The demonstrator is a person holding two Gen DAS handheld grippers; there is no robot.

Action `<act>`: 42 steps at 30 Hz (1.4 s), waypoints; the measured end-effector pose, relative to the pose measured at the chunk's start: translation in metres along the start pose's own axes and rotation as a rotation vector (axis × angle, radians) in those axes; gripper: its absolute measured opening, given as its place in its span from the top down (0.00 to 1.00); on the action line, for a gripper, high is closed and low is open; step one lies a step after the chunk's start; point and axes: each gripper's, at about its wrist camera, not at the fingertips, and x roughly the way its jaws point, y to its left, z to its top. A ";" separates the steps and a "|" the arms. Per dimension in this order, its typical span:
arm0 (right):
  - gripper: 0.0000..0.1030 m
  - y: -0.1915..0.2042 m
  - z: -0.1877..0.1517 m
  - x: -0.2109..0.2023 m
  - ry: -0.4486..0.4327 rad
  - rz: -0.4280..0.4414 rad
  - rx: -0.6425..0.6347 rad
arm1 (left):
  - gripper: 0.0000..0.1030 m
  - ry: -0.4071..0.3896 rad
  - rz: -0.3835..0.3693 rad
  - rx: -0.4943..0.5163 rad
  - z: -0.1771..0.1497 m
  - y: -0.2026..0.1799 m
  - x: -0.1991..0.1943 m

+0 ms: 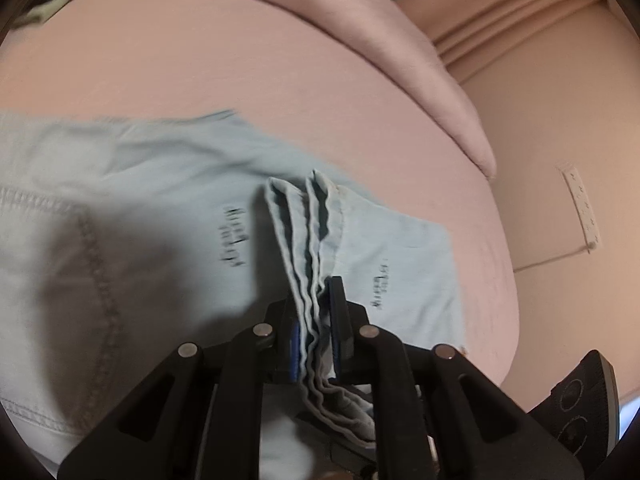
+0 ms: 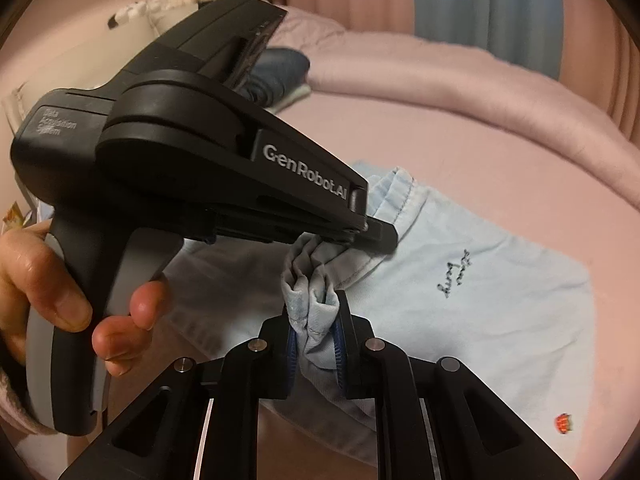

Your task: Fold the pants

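Note:
Light blue pants [image 1: 120, 200] lie on a pink bed sheet [image 1: 200, 60]. In the left wrist view my left gripper [image 1: 314, 320] is shut on several stacked hem layers, which stand up between its blue pads. In the right wrist view my right gripper [image 2: 316, 328] is shut on a bunched fold of the same pants [image 2: 480, 300]. Just beyond it, the left gripper [image 2: 380, 234] pinches the adjoining fabric, and a hand [image 2: 48, 288] holds its black body. A small dark embroidered script [image 2: 454, 280] shows on the flat part of the cloth.
A rolled pink quilt [image 2: 460, 76] runs along the far side of the bed. Folded dark blue clothing [image 2: 276, 76] lies behind the left gripper. To the right the bed edge drops to a floor with a white power strip [image 1: 580, 208] and a black device [image 1: 580, 400].

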 end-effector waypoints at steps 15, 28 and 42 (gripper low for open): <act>0.45 -0.098 -0.003 -0.072 -0.049 0.049 0.204 | 0.65 -0.135 0.105 0.077 -0.009 -0.022 -0.048; 0.72 -0.128 -0.041 -0.066 0.092 -0.209 0.262 | 0.65 0.022 0.218 0.371 -0.051 -0.098 0.028; 0.72 -0.104 -0.021 -0.062 0.026 -0.167 0.242 | 0.63 0.020 0.256 0.375 -0.070 -0.064 0.014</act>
